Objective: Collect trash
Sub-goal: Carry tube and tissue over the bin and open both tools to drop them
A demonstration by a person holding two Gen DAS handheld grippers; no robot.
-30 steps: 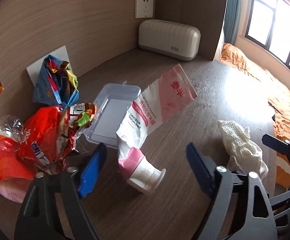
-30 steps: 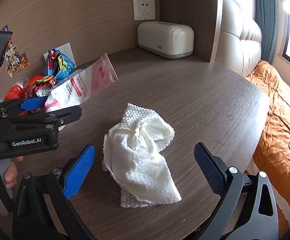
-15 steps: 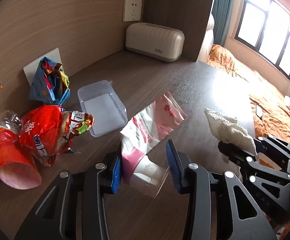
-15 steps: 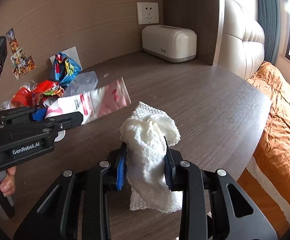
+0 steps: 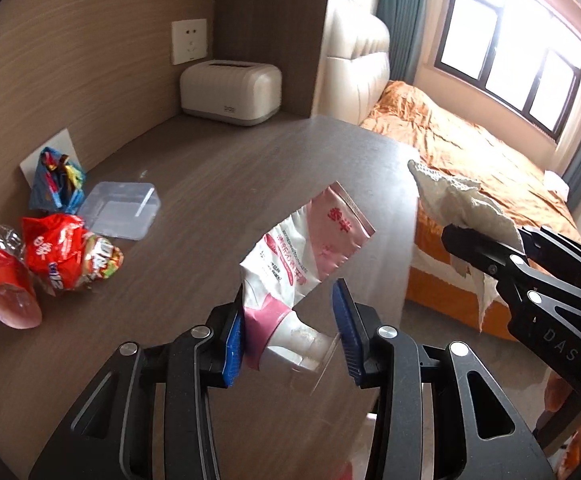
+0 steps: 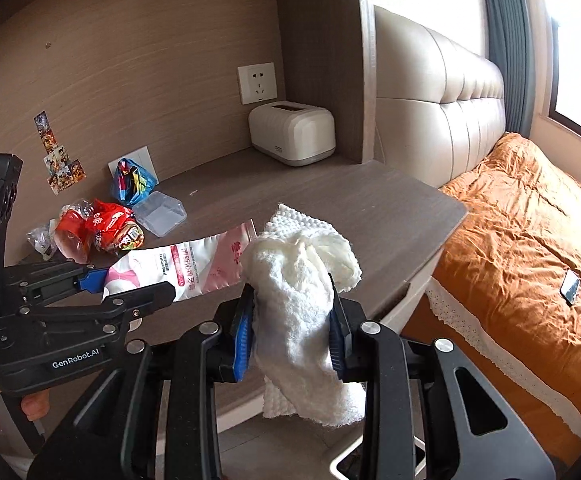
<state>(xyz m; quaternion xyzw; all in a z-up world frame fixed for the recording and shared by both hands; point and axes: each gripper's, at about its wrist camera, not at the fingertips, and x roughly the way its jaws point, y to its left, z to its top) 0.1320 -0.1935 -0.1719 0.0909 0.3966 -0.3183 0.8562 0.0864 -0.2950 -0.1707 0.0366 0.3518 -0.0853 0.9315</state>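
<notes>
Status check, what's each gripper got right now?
Left gripper shut on toothpaste tube. Right gripper shut on white tissue. Snack wrappers remain on table.

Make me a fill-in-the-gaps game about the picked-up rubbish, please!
1. The left gripper holds a squeezed pink and white ____ by its cap end.
2. The right gripper is shut on a crumpled white ____.
3. The clear plastic lid lies on the brown wooden ____.
4. The bed beside it has a cover coloured ____.

Missing words: toothpaste tube; paper towel; desk; orange
</notes>
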